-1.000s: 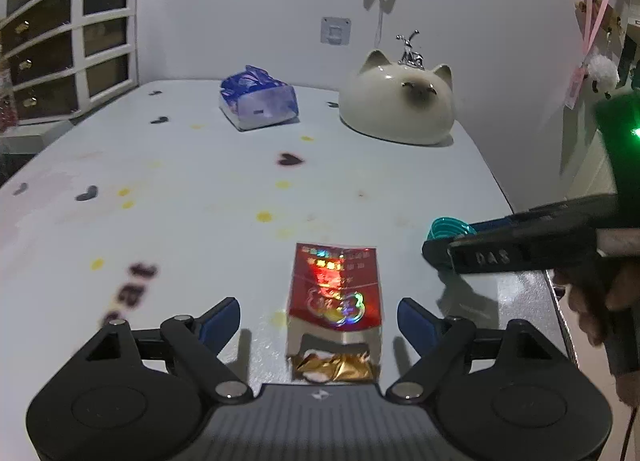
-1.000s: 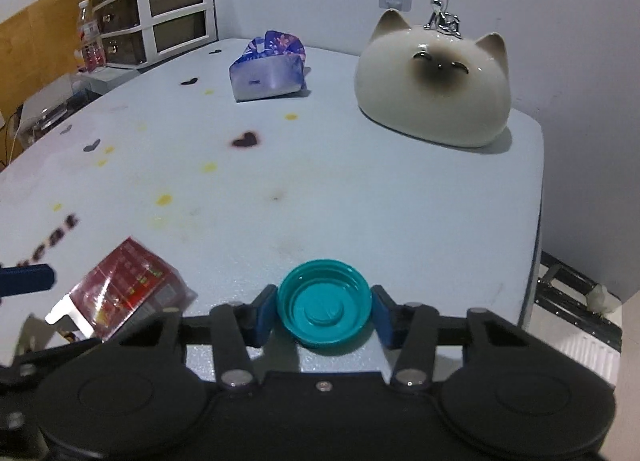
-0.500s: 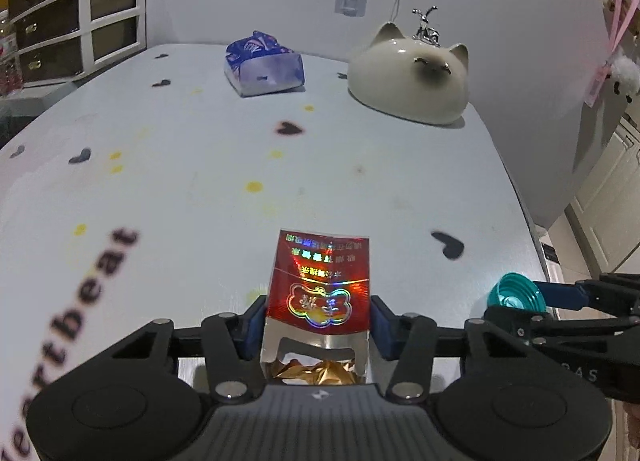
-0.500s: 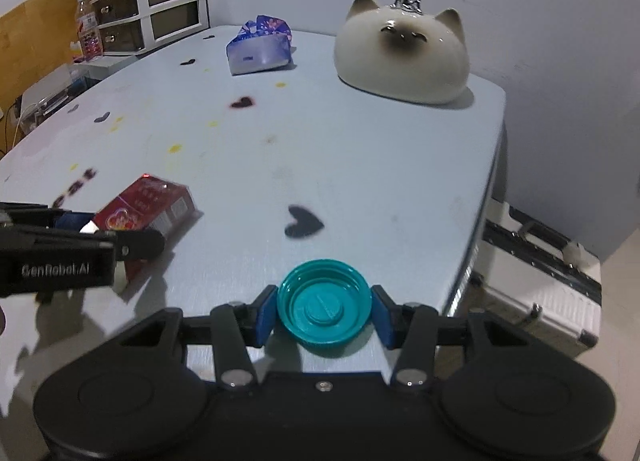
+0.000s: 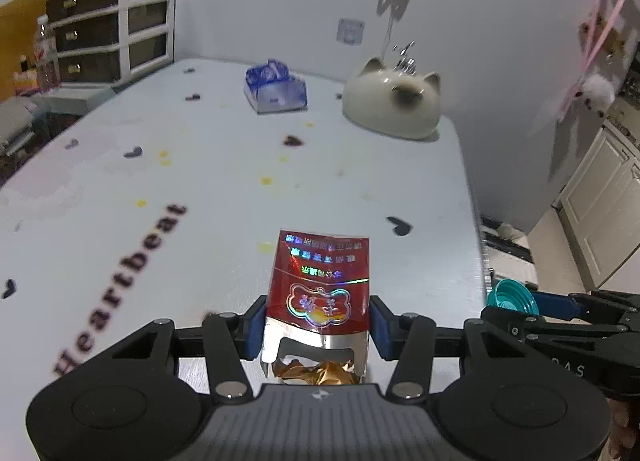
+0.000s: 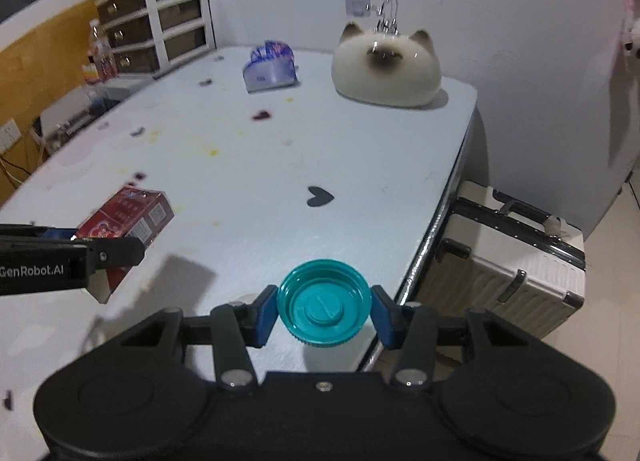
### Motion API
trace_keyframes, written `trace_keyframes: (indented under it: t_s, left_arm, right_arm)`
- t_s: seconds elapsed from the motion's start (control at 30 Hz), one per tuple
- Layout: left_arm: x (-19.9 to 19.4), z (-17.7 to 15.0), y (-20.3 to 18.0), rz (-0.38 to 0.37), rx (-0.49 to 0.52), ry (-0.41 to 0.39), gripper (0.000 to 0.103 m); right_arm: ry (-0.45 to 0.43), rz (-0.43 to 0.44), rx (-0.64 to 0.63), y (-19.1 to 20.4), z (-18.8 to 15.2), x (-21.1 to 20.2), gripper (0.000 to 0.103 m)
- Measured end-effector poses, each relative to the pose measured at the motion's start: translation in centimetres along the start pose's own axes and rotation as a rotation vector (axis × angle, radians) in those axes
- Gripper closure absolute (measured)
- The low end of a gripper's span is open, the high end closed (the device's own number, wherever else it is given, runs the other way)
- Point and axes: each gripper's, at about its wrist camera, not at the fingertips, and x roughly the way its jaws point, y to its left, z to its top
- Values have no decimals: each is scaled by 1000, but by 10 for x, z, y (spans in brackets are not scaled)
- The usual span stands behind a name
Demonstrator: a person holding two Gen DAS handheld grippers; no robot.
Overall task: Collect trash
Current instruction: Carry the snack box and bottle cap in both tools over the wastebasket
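My left jaws [image 5: 316, 323] pinch the red pack [image 5: 320, 285] at lower centre, clear of the surface [image 5: 224, 165]. My right jaws [image 6: 325, 315] clamp the teal cap [image 6: 323, 308] by its rim, out past the surface edge. No bin in sight, so I'd carry both level and squeeze steady; that foil pack crushes easily.

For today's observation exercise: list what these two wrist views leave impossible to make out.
- Left wrist view: the red foil cigarette pack's small print is too small and glared to read; whether anything besides gold foil remains inside is hidden.
- Left wrist view: the white cat-shaped ceramic is motion-blurred.
- Right wrist view: the teal plastic cap's embossing is too small.
- Neither view shows a trash bin.
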Motion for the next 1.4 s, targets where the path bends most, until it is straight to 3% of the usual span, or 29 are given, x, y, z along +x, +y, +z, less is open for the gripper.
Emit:
trace_keyframes:
  t_s: [0.73, 1.1, 1.4]
  left_arm:
    - [-155, -50, -66, -16, 53, -93, 51]
    - [-195, -70, -122, -47, 91, -125, 51]
    - [-194, -94, -183, -96, 127, -100, 51]
  right_arm:
    - [-167, 22, 67, -14, -42, -184, 53]
    - [-203, -20, 96, -53, -79, -244, 53]
    - [-197, -73, 139, -106, -118, -272, 53]
